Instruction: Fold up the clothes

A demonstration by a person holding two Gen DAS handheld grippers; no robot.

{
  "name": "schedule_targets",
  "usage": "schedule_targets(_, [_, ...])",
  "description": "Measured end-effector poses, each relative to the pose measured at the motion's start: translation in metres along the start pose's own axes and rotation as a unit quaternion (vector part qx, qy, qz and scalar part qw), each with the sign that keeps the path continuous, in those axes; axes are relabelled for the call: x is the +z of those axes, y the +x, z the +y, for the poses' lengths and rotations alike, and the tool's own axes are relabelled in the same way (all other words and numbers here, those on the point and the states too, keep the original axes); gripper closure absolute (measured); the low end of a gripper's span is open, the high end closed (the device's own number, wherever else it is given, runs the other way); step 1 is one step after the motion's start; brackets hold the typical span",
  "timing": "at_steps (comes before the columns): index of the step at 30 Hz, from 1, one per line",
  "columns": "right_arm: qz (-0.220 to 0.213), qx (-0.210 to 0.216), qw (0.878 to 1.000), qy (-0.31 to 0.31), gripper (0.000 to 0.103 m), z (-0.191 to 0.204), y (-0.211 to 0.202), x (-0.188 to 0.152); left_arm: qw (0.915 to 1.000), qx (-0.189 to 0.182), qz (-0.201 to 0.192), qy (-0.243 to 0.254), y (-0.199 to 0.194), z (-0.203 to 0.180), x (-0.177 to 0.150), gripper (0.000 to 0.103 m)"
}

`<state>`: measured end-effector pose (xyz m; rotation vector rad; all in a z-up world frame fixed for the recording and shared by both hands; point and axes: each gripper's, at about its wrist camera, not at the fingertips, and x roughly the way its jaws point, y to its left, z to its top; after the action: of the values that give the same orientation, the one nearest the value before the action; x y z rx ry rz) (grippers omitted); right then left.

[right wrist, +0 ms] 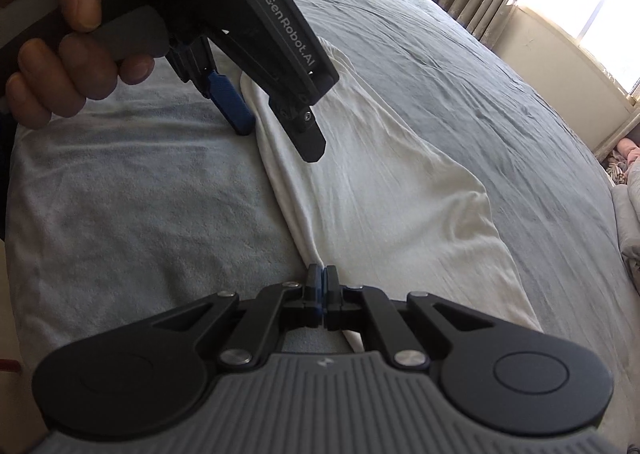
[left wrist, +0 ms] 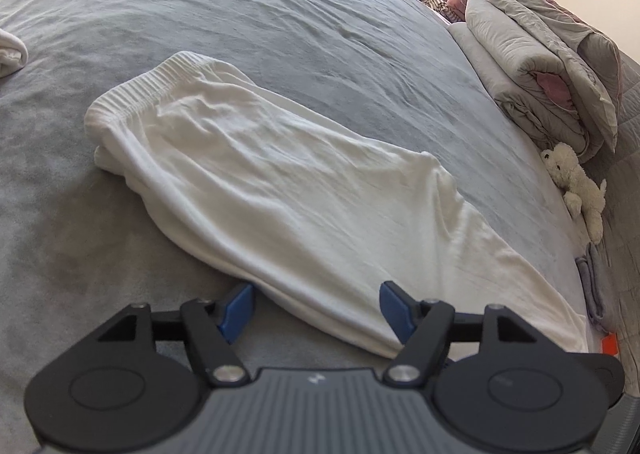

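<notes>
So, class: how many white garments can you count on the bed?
2: long white garment spread mid-bed before the grippers; another white piece at the left wrist view's left edge, mostly cut off. More may lie out of view.

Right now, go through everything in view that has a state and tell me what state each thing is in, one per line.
White pants: folded lengthwise, lying flat on the bed, elastic waistband at the far end.
Left gripper: open, its fingers astride the pants' near edge, not pinching.
Right gripper: shut, at the pants' folded edge; whether it pinches cloth cannot be told.
Grey bedsheet: spread out, lightly wrinkled.
Grey quilt: folded and stacked.
Plush toy: lying on its side.
</notes>
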<state>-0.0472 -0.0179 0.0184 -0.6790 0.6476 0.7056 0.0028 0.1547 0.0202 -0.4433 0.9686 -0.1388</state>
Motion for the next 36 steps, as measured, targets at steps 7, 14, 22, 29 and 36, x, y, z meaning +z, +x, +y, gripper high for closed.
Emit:
schedule_targets(7, [0.000, -0.008, 1.000, -0.009, 0.100, 0.002, 0.003, -0.001, 0.9995, 0.012, -0.006, -0.030, 0.001, 0.012, 0.001, 0.100])
schedule_targets(14, [-0.020, 0.009, 1.000, -0.002, 0.102, -0.004, -0.015, 0.002, 0.9995, 0.009, -0.030, 0.006, -0.021, 0.006, -0.004, 0.101])
schedule_targets(22, [0.003, 0.015, 1.000, -0.013, 0.103, -0.001, -0.004, -0.003, 0.9991, 0.029, -0.014, 0.029, -0.013, 0.007, -0.009, 0.101])
schedule_targets(29, [0.012, 0.008, 1.000, -0.022, 0.100, 0.003, 0.005, -0.007, 0.9989, 0.025, -0.004, 0.039, -0.012, 0.007, -0.006, 0.091])
schedule_targets(36, [0.014, 0.025, 1.000, 0.006, 0.092, -0.003, 0.003, -0.006, 0.9903, 0.031, -0.112, 0.076, -0.050, -0.002, 0.003, 0.058])
